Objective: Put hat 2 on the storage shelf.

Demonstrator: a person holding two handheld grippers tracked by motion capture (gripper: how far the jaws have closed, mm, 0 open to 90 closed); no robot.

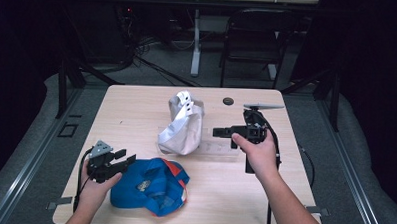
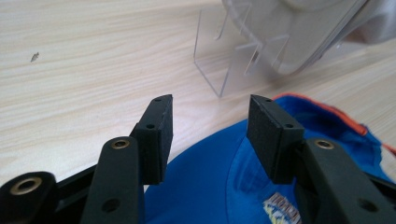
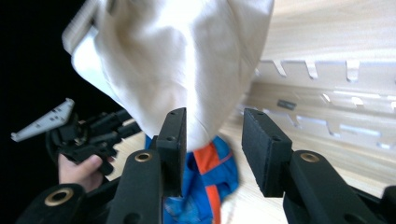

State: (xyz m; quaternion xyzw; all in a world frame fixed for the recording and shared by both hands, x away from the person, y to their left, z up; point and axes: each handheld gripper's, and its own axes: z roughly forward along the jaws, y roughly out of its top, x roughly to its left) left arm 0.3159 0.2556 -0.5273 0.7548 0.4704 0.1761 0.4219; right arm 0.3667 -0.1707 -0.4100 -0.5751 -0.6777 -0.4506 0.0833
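Note:
A white cap [image 1: 181,124] sits on a clear plastic stand [image 1: 220,150] in the middle of the table. A blue cap [image 1: 151,188] with orange trim lies flat near the front edge. My left gripper [image 1: 127,159] is at the blue cap's left side. In the left gripper view its jaws are open [image 2: 210,135] just above the blue cap [image 2: 210,186], with nothing between them. My right gripper [image 1: 217,132] points left at the white cap from the right. It is open [image 3: 212,149] and close to the white cap [image 3: 177,60], with nothing gripped.
A small dark round disc [image 1: 228,100] lies at the back of the wooden table [image 1: 136,105]. A black chair [image 1: 254,39] and a desk leg stand behind the table. The slotted stand [image 3: 327,102] stretches to the right in the right gripper view.

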